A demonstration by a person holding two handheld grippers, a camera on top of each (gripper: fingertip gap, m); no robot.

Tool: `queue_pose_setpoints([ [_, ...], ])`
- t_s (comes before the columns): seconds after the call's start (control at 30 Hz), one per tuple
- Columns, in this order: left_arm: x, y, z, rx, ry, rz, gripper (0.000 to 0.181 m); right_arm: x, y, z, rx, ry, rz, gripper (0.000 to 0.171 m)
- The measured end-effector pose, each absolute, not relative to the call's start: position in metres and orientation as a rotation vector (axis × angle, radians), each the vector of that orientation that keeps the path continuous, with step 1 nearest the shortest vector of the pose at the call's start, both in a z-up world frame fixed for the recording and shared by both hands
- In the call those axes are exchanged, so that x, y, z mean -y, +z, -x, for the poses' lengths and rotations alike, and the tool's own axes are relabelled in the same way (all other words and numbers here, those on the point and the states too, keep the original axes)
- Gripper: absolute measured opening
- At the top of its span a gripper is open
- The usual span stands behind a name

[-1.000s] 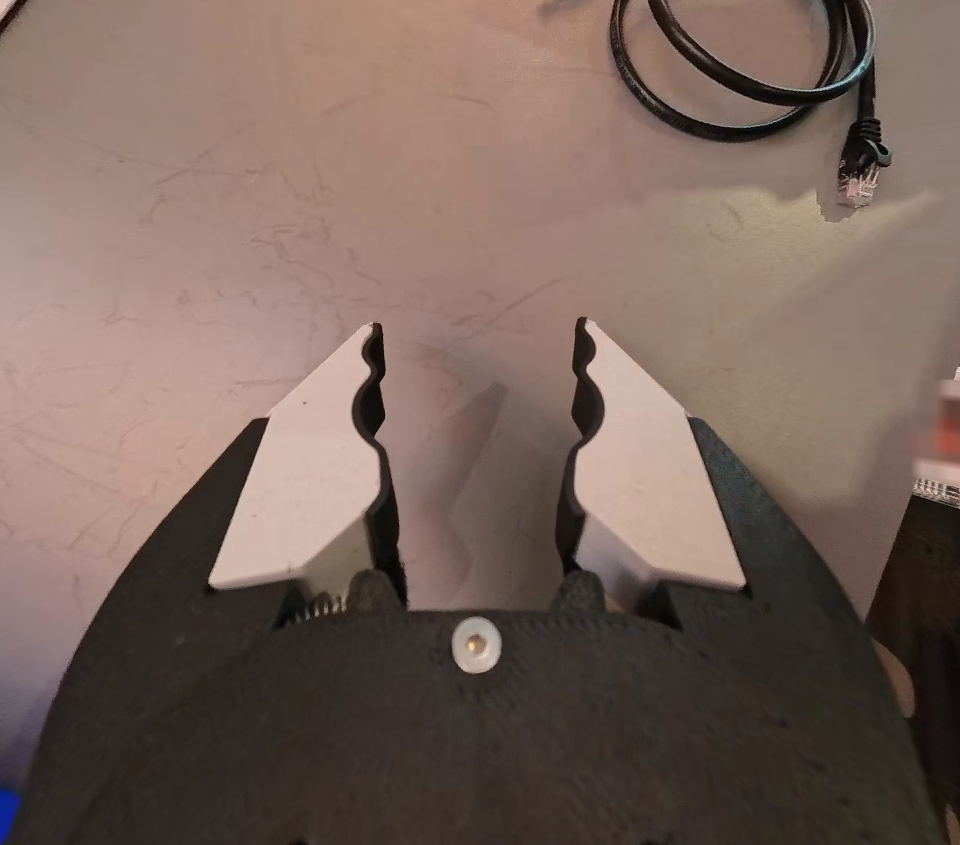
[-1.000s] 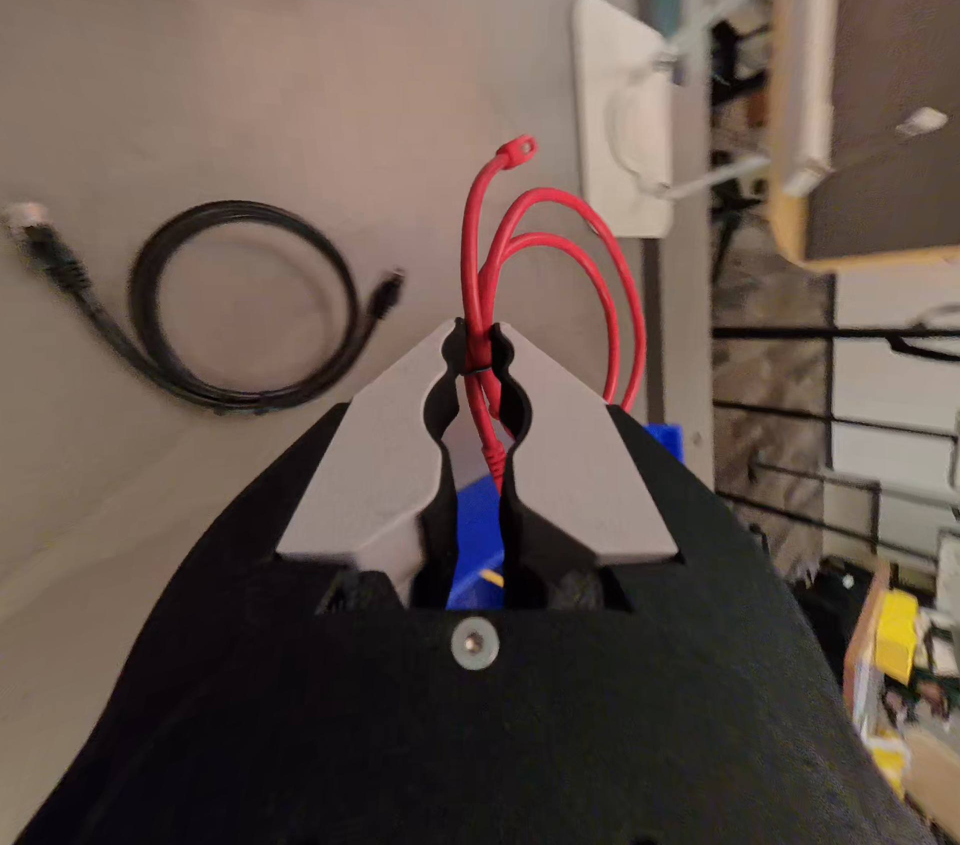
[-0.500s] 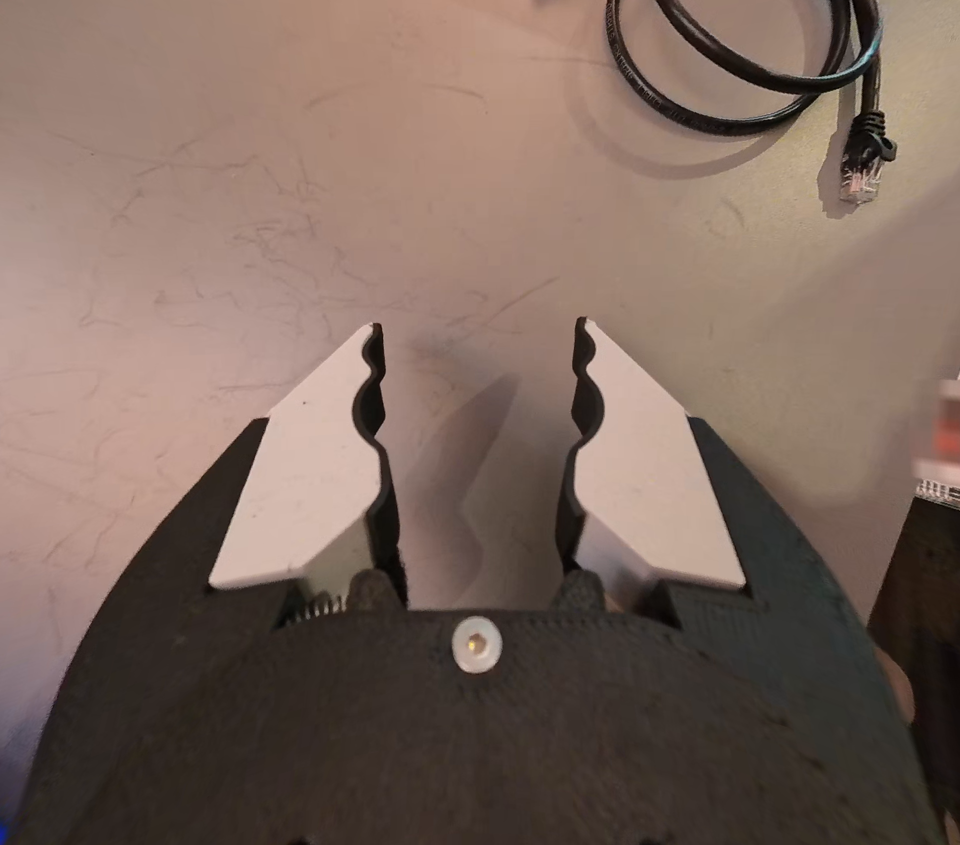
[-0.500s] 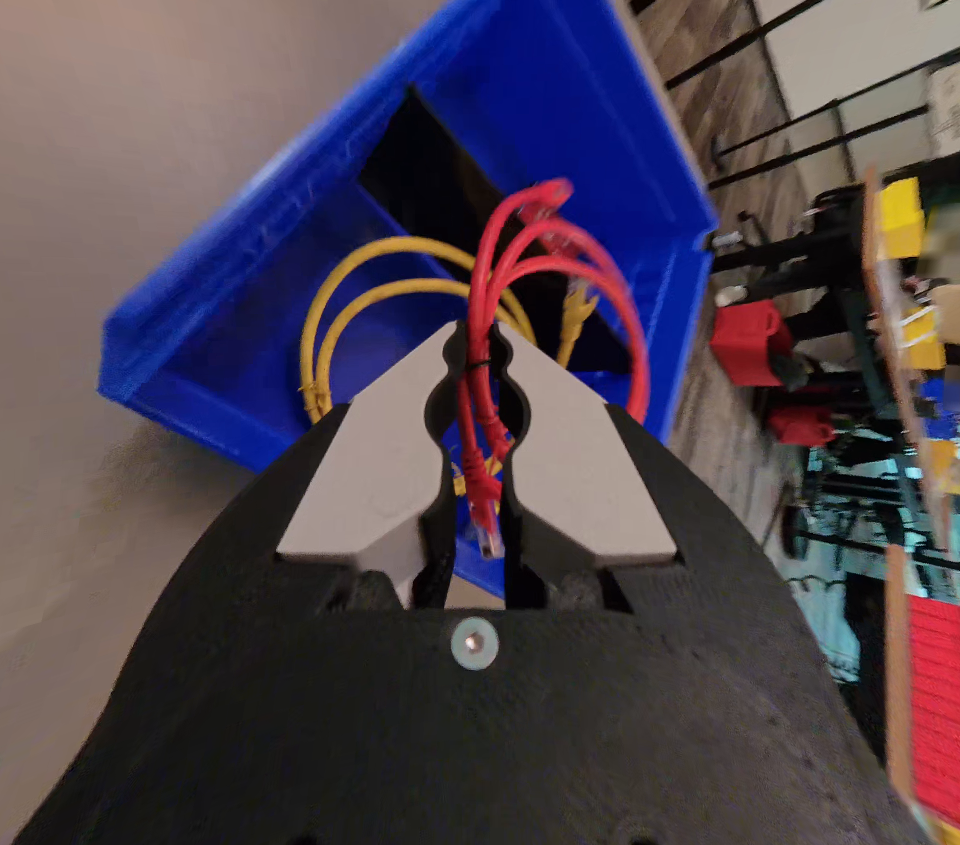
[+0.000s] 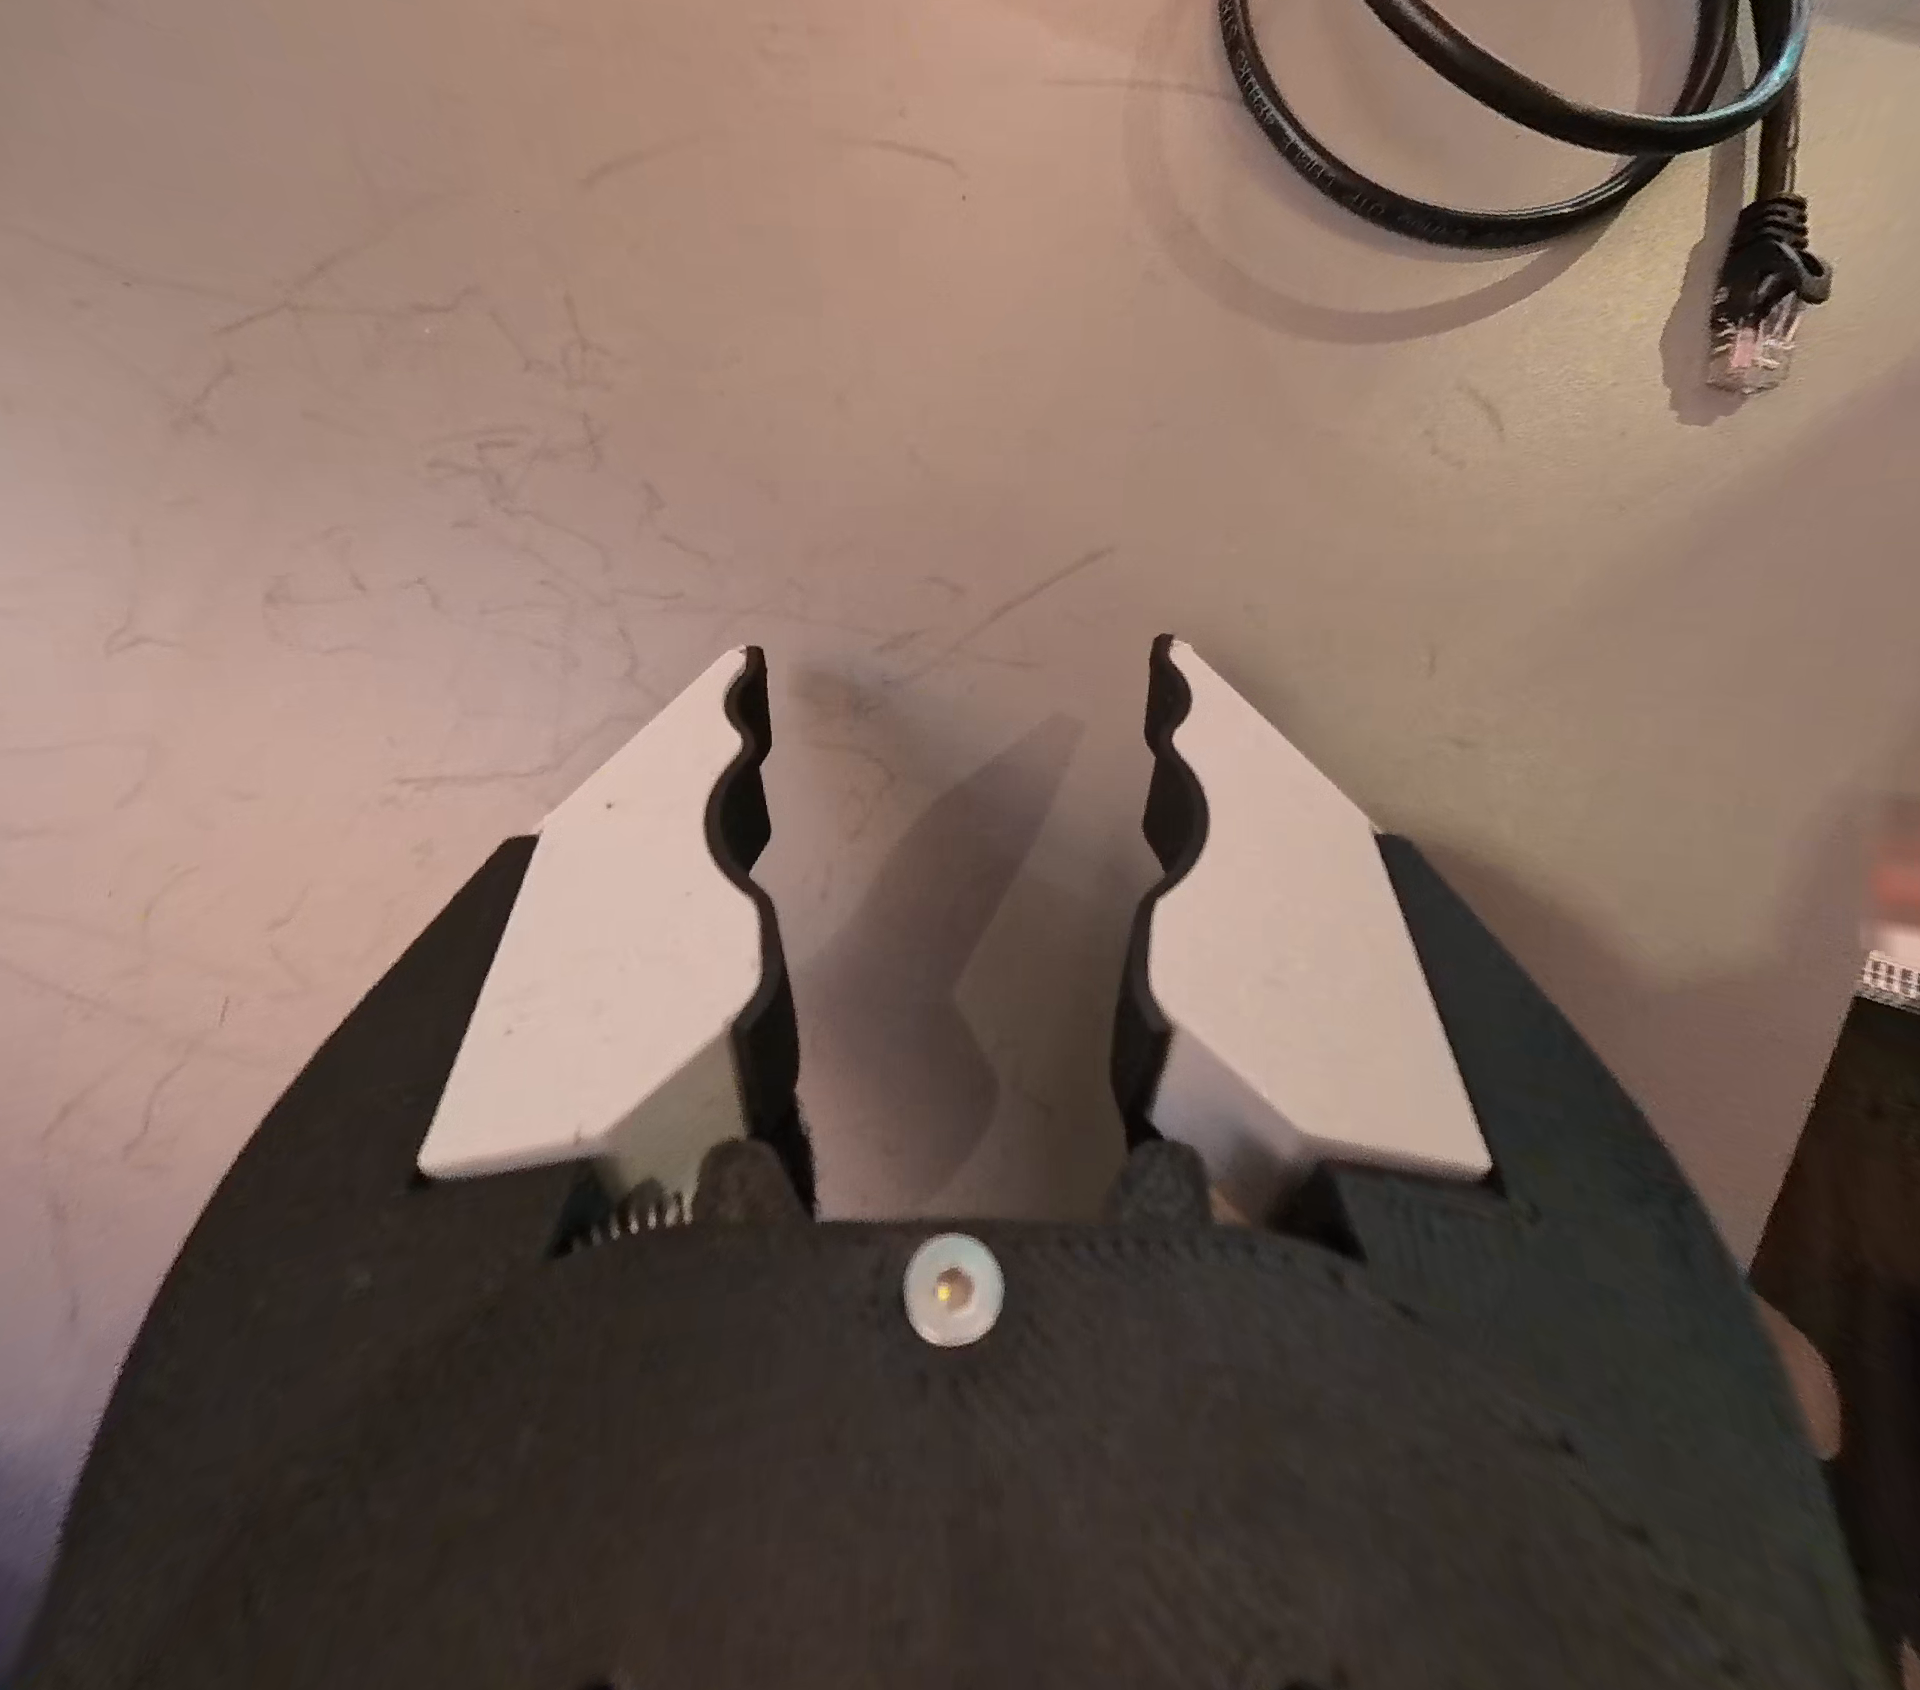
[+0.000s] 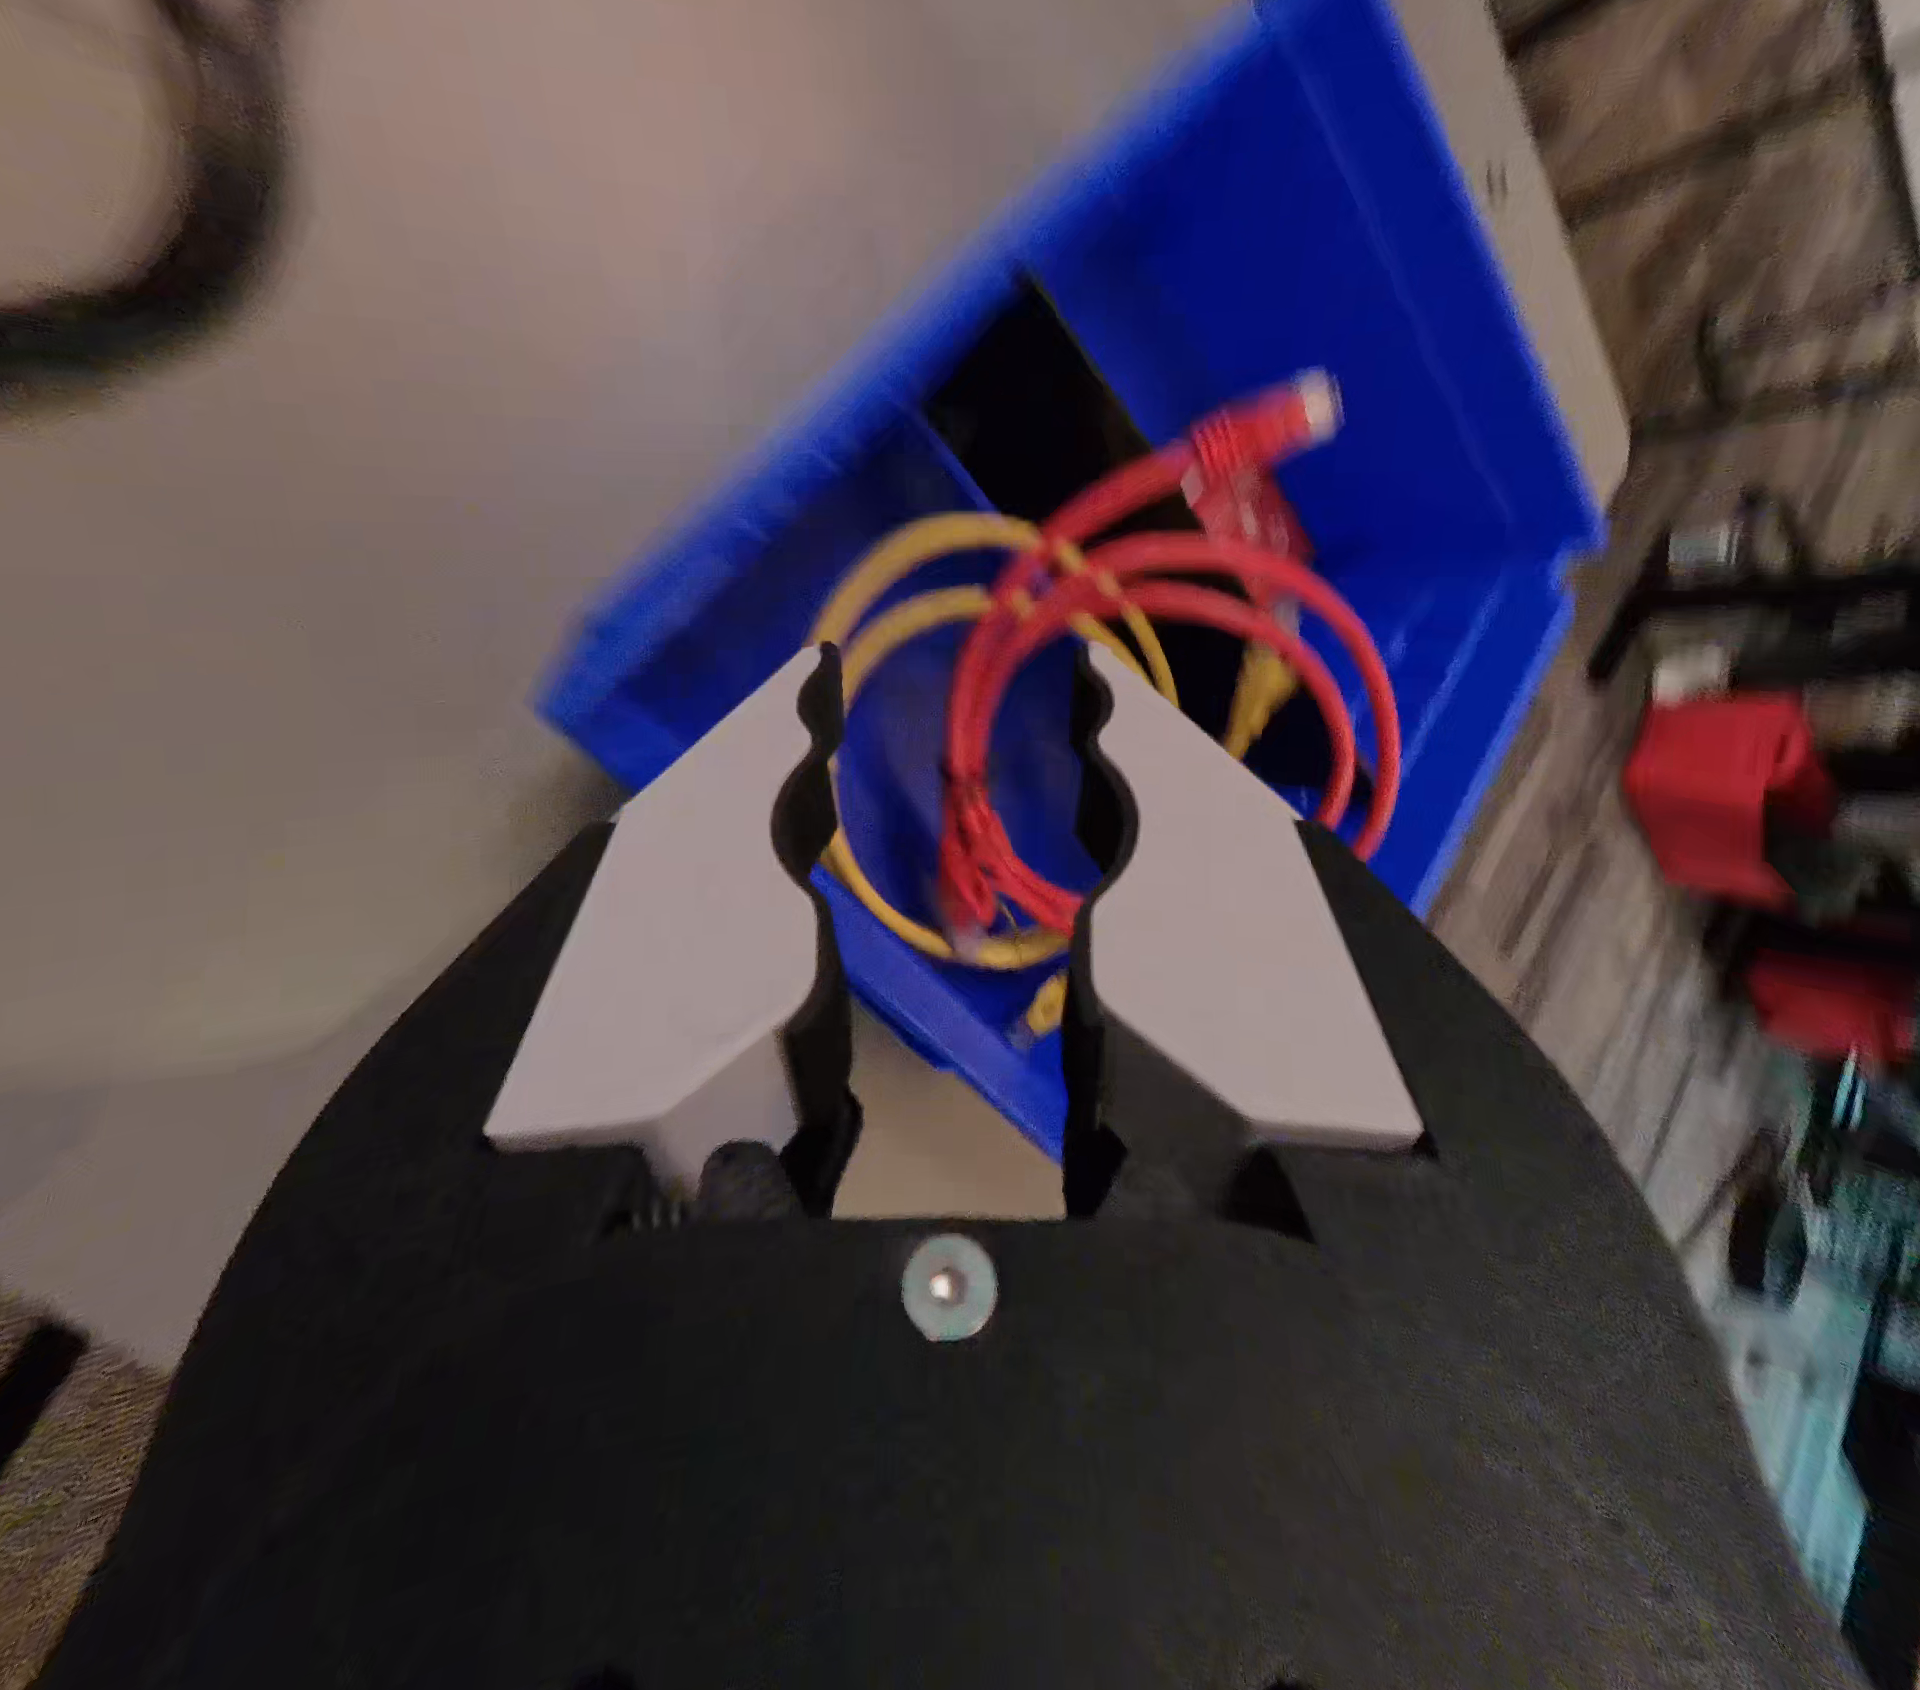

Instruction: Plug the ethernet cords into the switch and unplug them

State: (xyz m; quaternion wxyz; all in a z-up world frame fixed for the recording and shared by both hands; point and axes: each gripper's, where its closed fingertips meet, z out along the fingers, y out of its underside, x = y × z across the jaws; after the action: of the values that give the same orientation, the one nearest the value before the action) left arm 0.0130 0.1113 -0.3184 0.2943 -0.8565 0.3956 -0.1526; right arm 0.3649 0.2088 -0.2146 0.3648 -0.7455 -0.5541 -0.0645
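Observation:
My left gripper (image 5: pixel 956 648) is open and empty, low over the beige table (image 5: pixel 520 290). A coiled black ethernet cord (image 5: pixel 1434 224) lies flat at the upper right, well ahead of it, one clear plug (image 5: pixel 1751 352) pointing toward me. My right gripper (image 6: pixel 958 658) is open. A coiled red ethernet cord (image 6: pixel 1236 466) shows through the gap between its fingers, touching neither, over a blue bin (image 6: pixel 1195 238). A yellow cord (image 6: pixel 914 539) lies in the bin. No switch is in view.
The blue bin stands at the table's edge. Beyond it are a patterned floor and red boxes (image 6: pixel 1714 809) on a rack. The black cord shows blurred at the upper left of the right wrist view (image 6: pixel 239 113). A dark object (image 5: pixel 1849 1277) is at the left view's right edge. The gap from one gripper's tips to the other's is roughly 40 cm. Between my left fingertips and the clear plug (image 5: pixel 1751 352) there is roughly 15 cm.
My right gripper swung from the table over to the blue bin, then opened and let go of the red cord. My left gripper crept slightly toward the black cord and stayed open.

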Motion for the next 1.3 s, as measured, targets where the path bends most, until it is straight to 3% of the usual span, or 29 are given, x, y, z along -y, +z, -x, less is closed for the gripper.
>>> queue_pose_setpoints([
  [0.1, -0.112, -0.32, -0.014, -1.056, -0.414, 2.283, 0.07, -0.139, -0.21, -0.287, 1.763, 0.028, 1.674, 0.046],
  [0.37, -0.107, -0.317, -0.017, -1.089, -0.395, 2.267, 0.07, -0.069, -0.317, -0.225, 2.264, 0.159, 1.641, 0.042],
  [0.53, -0.108, -0.314, -0.014, -1.073, -0.403, 2.263, 0.07, -0.068, -0.328, -0.212, 2.243, 0.277, 1.73, 0.011],
  [0.67, -0.108, -0.313, -0.014, -1.078, -0.4, 2.259, 0.07, -0.078, -0.296, -0.197, 2.057, 0.409, 1.776, 0.008],
  [0.8, -0.108, -0.315, -0.014, -1.075, -0.403, 2.263, 0.07, -0.114, -0.227, -0.205, 1.768, 0.36, 1.716, 0.003],
  [0.93, -0.108, -0.316, -0.015, -1.081, -0.403, 2.266, 0.07, -0.151, -0.147, -0.238, 1.497, 0.196, 1.603, 0.003],
  [1.03, -0.108, -0.317, -0.016, -1.083, -0.4, 2.268, 0.07, -0.183, -0.116, -0.281, 1.332, -0.011, 1.606, 0.004],
  [1.17, -0.108, -0.317, -0.016, -1.08, -0.403, 2.269, 0.07, -0.219, -0.135, -0.334, 1.183, -0.103, 1.695, 0.004],
  [1.3, -0.107, -0.317, -0.016, -1.085, -0.396, 2.271, 0.07, -0.237, -0.208, -0.363, 1.13, -0.021, 1.85, 0.006],
])
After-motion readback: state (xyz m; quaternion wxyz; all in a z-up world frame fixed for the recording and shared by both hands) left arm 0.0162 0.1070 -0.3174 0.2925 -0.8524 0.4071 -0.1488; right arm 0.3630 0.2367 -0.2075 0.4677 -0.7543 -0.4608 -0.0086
